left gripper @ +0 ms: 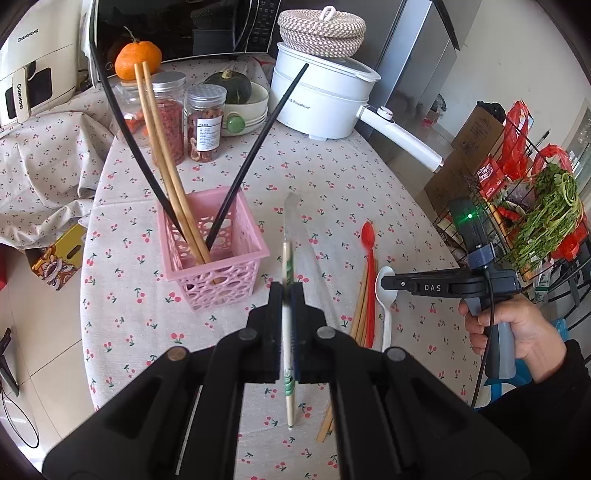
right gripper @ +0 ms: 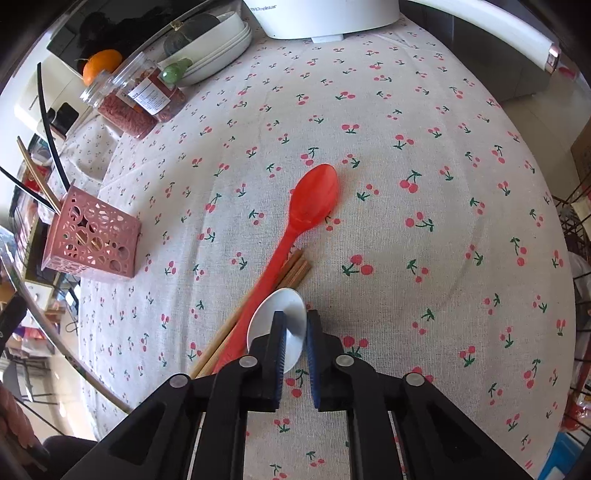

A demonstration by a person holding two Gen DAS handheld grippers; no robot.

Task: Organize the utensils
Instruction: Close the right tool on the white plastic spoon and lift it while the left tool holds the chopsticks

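Left gripper [left gripper: 287,291] clamped on wrapped chopsticks [left gripper: 287,258], held upright, likely for dropping end-first into pink basket [left gripper: 218,254] near tabletop's left edge. Basket already holding wooden chopsticks [left gripper: 162,155] and black chopsticks [left gripper: 255,155], leaning on rim.

Right gripper [right gripper: 294,343] pinched on bowl of white spoon [right gripper: 280,332], tilted steeply down, probably to lift it clear of red spoon [right gripper: 306,206] and loose wooden chopsticks [right gripper: 291,273] toward tabletop's right side.

Cherry-print tablecloth [right gripper: 424,147] soft, creased. Jars [left gripper: 203,122], white pot [left gripper: 321,96] along far edge; microwave [left gripper: 177,26] behind; wire rack [left gripper: 517,221] beside table.
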